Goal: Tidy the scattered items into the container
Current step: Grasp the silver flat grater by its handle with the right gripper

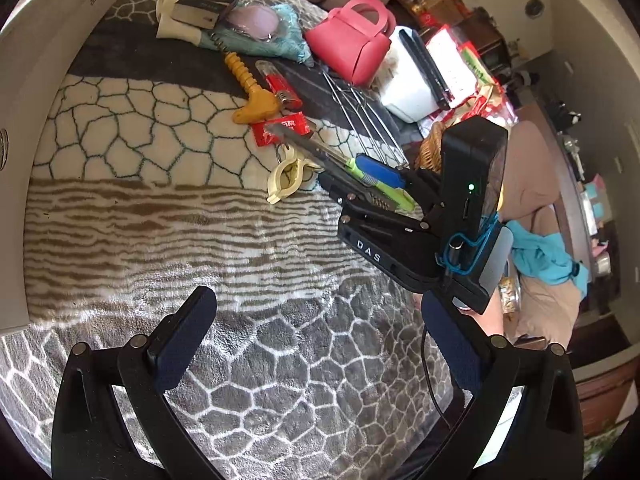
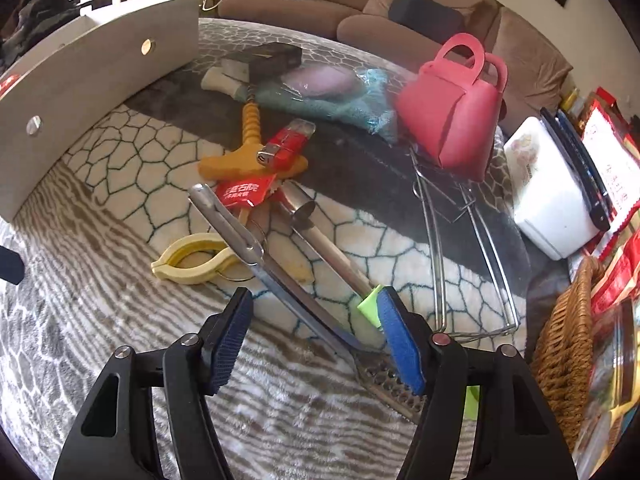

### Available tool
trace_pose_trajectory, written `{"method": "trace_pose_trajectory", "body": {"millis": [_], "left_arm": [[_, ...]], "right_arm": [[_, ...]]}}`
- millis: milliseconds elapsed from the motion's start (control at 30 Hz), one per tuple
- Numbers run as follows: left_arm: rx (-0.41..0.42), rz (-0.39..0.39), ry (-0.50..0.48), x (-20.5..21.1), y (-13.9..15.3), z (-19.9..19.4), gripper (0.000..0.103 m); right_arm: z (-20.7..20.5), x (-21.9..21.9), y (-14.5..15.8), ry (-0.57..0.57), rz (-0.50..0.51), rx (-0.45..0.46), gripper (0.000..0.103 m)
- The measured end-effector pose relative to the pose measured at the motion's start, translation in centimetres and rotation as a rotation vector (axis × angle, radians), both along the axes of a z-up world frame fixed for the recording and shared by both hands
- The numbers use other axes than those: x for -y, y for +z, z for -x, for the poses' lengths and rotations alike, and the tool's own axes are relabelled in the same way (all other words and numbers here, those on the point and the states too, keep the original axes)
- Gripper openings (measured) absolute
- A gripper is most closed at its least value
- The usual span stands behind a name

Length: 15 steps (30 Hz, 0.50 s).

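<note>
A long flat metal peeler (image 2: 248, 240) lies slanted on the patterned blanket, its perforated end under my right gripper (image 2: 314, 294). That gripper is open and straddles it; the blue pads (image 2: 400, 344) do not squeeze it. A metal tube tool with a green handle (image 2: 370, 302) rests against the right pad. Beyond lie a cream clip (image 2: 192, 260), a red packet (image 2: 244, 194), a red lighter (image 2: 286, 146) and a yellow T-handled piece (image 2: 250, 136). The white container (image 2: 80, 80) stands at the left. My left gripper (image 1: 316, 296) hovers open over bare blanket, nothing between its fingers.
A pink handbag (image 2: 452, 120), teal cloth (image 2: 340, 104), black box (image 2: 272, 58) and wire rack (image 2: 472, 264) lie farther back. A white box (image 2: 552, 200) and a wicker basket (image 2: 560, 344) crowd the right edge. A sofa (image 2: 320, 4) stands behind.
</note>
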<state>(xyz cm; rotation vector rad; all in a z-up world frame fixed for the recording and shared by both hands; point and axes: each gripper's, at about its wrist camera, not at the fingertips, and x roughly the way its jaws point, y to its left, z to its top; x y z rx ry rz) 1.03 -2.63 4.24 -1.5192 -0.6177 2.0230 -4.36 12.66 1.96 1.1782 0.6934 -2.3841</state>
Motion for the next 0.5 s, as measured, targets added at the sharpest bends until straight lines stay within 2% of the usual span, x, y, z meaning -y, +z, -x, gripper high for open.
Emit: {"method": "trace_pose_trajectory", "body": {"millis": [33,67,133,167,267,400,433,500], "left_arm": [[0.005,-0.010,0.000,0.0,0.0,0.0,0.103],[0.007,-0.022,0.001,0.1,0.1,0.1,0.103],[0.002,-0.037,0.005,0.2,0.4,0.1,0.103],[-0.002,-0.038,0.008,0.3,0.5,0.1,0.103],[-0.009,-0.043,0.017,0.6,0.7,0.2,0.103],[-0.030,-0.017,0.021,0.4,0.9,0.2,0.103],[-0.036,-0.001,0.020,0.3,0.8,0.2,0.103],[-0.027,0.008,0.016,0.0,0.5,0.2,0.103]], "right_arm": [[0.1,0.0,0.1,-0.010,0.007,-0.003,0.030],[0.3,0.0,0.3,-0.021,0.022,0.005,0.026],[0.6,-0.2,0.8,-0.043,0.080,0.029,0.025],[0.8,-0.4,1.3,-0.055,0.139,0.045,0.023],[1.5,-2.1,2.8,-0.108,0.363,0.121,0.011],[1.8,-4.3,4.7,-0.140,0.659,0.220,0.011],[1.8,-4.5,5.1,-0.152,0.692,0.240,0.011],[1.8,-4.4,5.5,-0.186,0.660,0.246,0.015]]}}
